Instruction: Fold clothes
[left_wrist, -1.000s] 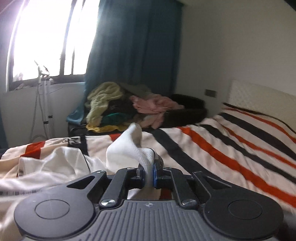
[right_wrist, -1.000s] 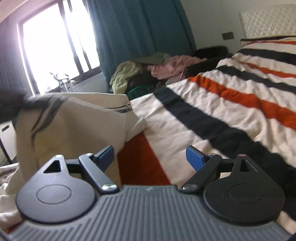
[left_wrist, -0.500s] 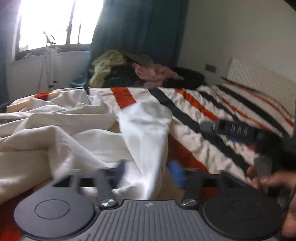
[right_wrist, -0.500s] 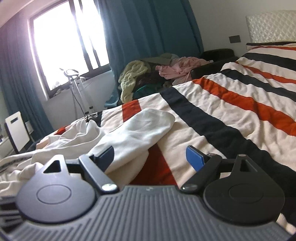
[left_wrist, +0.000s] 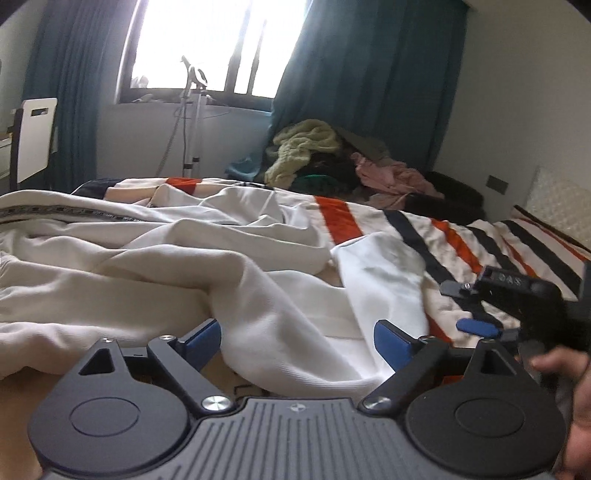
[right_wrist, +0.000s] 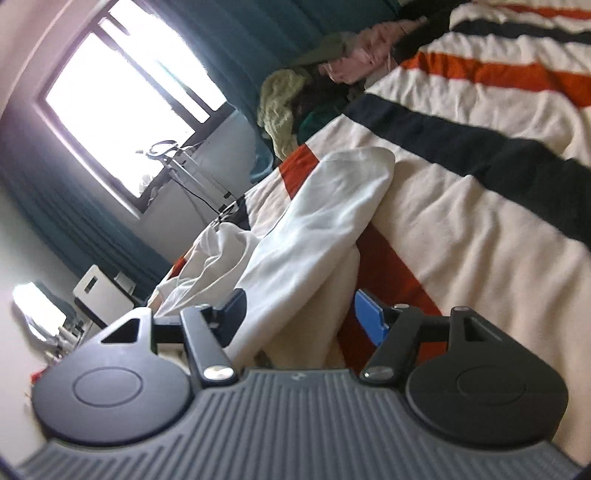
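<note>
Lying crumpled: one white garment (left_wrist: 184, 266), two claws

You see a cream-white garment (left_wrist: 229, 266) spread on a bedspread (left_wrist: 417, 229) striped in cream, orange and black. A dark patterned band (left_wrist: 55, 212) runs along the garment's far edge. Teal curtains (left_wrist: 369, 74) hang by the window. The clothes pile (left_wrist: 332, 155) mixes pale yellow-green, pink and dark green. Your grippers' pads (left_wrist: 391, 338) are blue on black bodies.

The bed (left_wrist: 417, 236) wears a cream cover striped orange and black; a crumpled white garment (left_wrist: 221, 266) lies across it.
</note>
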